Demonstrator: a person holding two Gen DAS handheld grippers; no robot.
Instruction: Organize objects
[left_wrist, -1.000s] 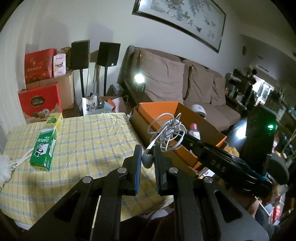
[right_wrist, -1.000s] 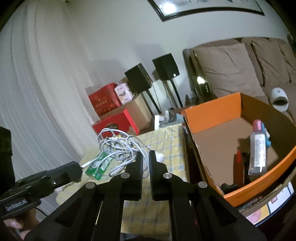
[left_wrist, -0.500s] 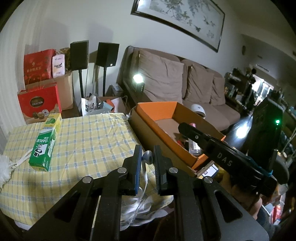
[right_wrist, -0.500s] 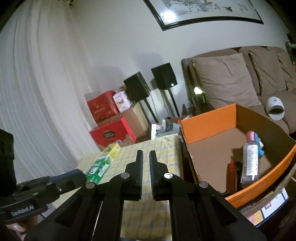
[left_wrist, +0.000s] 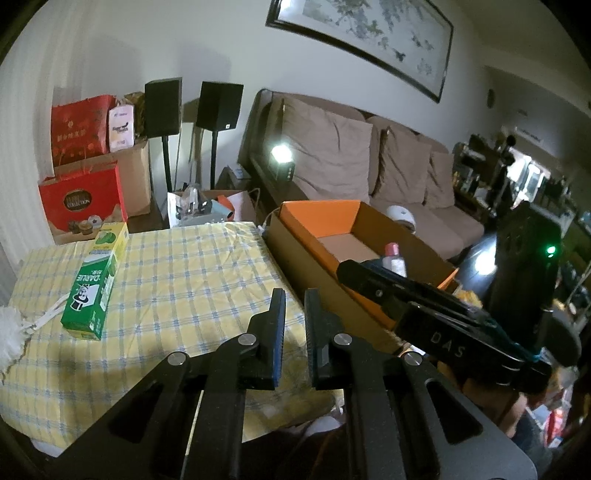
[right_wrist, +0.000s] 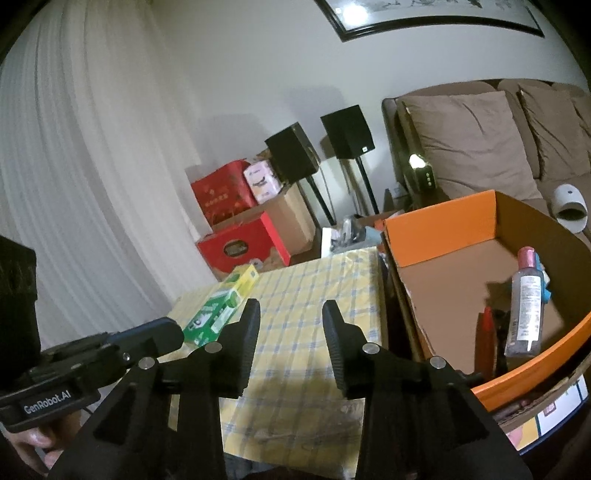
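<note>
My left gripper (left_wrist: 295, 295) hovers over the near edge of the yellow checked table (left_wrist: 192, 273), jaws nearly together with nothing between them. My right gripper (right_wrist: 290, 310) has its jaws opening and holds nothing; in the left wrist view its black body (left_wrist: 424, 306) reaches across the near corner of the orange-lined cardboard box (left_wrist: 317, 218). A green toothpaste carton (left_wrist: 96, 288) lies on the table's left side. The box (right_wrist: 439, 232) holds a clear bottle with a pink cap (right_wrist: 524, 306) and a red item (right_wrist: 485, 332). No white cable is in view.
A white duster (left_wrist: 11, 332) lies at the table's left edge. Red gift boxes (left_wrist: 81, 206), a brown carton and two black speakers (left_wrist: 219, 107) on stands sit behind the table. A brown sofa (left_wrist: 369, 162) runs behind the box. A hand (right_wrist: 29, 439) grips the left tool.
A coiled white cable held by both grippers left the right one, hung from the left gripper by its plug, and is now out of view. The right jaws have spread apart.
</note>
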